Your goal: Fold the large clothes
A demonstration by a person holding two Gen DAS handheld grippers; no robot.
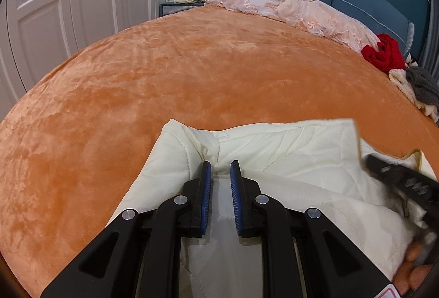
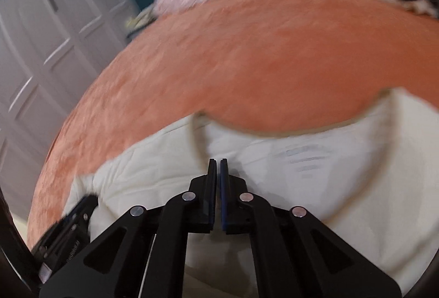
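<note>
Beyond both sets of jaws spreads the bed (image 1: 170, 73), its orange plush cover filling most of each view. Piled at its far edge, well ahead of the jaws, lies a pink floral quilt (image 1: 288, 7), with a red garment (image 1: 384, 51) and a grey one (image 1: 422, 87) to its right.

Right under the jaws sits the cream quilted garment (image 1: 288, 150), its long axis running left to right across the near edge of the bed. It's pale, padded, stitched in wavy lines and bunched into soft folds; which end is the collar I cannot tell.

Left gripper (image 1: 221, 172): jaws parted, blue pads showing, hovering over a crease with cloth visible in the gap.

Right gripper (image 2: 218, 169): jaws nearly together, only a thin slit between them, just above the cream fabric (image 2: 315, 161); motion blur means I cannot tell whether any cloth is pinched.
</note>
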